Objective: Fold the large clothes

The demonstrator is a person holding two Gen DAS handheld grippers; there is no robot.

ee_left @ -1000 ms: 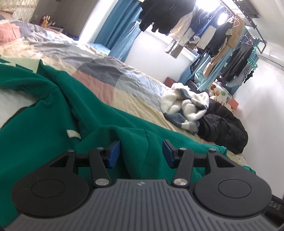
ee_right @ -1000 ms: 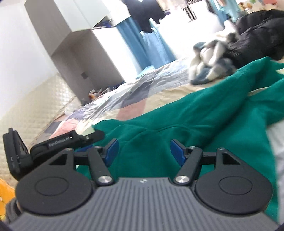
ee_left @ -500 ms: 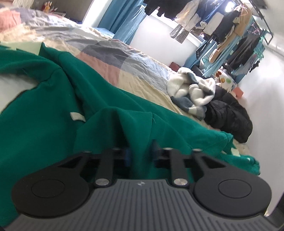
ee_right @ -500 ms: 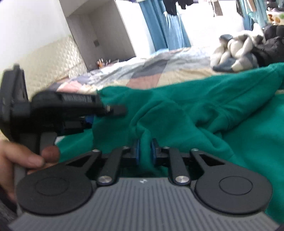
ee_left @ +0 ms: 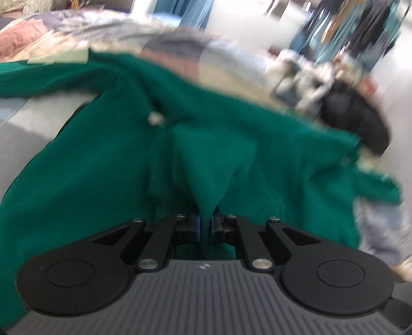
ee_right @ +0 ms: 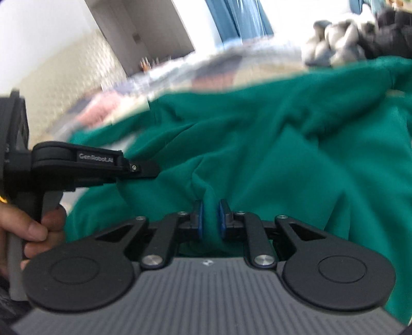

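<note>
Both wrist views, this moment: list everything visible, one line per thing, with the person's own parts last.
green garment: one, green, spread and bunched on the bed, a fold in each tongs.
patchwork bedcover: one, pink, grey and cream, under the garment.
white and grey fleece: one heap, beyond the garment.
black jacket: one, black, beside the fleece.
blue curtain: one, blue, far wall.
hanging clothes: several, dark and tan, blurred, upper right of the left view.
left tongs: black with blue pads, shut on green fabric.
right tongs: same, pads pressing a green fold, easing open.
hand: one, gripping the left tongs' handle.
</note>
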